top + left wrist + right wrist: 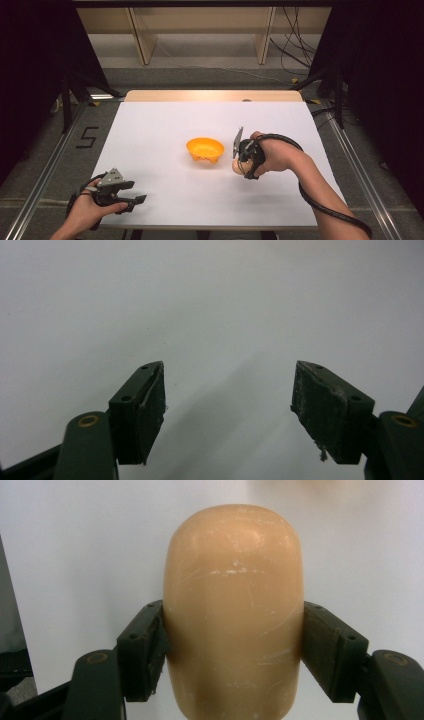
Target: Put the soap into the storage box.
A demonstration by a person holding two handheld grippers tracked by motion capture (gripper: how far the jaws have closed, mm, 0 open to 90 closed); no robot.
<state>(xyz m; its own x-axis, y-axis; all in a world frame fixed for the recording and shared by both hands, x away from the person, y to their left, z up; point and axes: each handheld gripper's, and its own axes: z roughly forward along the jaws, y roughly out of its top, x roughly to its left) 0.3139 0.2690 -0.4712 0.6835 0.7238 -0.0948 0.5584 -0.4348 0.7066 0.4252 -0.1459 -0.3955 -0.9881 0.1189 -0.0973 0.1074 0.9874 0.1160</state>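
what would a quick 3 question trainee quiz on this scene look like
1. True or false: the left gripper holds something between its jaws.
2. What is the right gripper shut on?
A. an orange bowl
B. a tan egg-shaped object
C. a cable
3. Fill in: in the high view, the orange bowl sits on the white table to the ____ of the right gripper.

Key:
1. False; its jaws stand apart over bare table.
2. B; the tan egg-shaped object is pressed between both jaws.
3. left
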